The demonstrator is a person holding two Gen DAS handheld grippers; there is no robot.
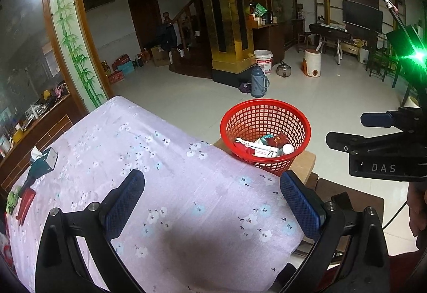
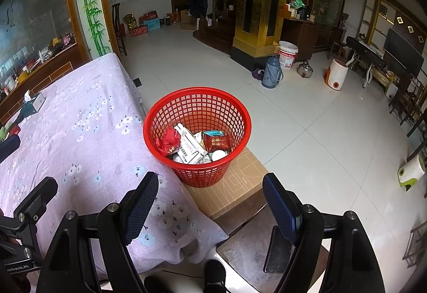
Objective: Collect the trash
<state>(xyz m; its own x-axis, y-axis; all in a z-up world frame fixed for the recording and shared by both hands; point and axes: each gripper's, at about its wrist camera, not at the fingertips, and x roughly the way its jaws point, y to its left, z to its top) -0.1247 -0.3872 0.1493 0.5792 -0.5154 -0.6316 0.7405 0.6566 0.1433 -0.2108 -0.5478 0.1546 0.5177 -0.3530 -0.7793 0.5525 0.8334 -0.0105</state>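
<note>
Right wrist view: red basket (image 2: 197, 133) sits on a cardboard box (image 2: 234, 186) just beside the surface (image 2: 66, 133), already loaded with wrappers, a white carton and a bottle.
Done so far: most trash looks binned, I'd say.
Left to do: far from the basket, a red packet (image 1: 25, 203) and something green (image 1: 12, 199) lie on the surface; tissue box (image 1: 44, 159) probably stays.
Left gripper (image 1: 212, 202): wide open, nothing held.
Right gripper (image 2: 210, 207): wide open too, empty, near the basket.
</note>
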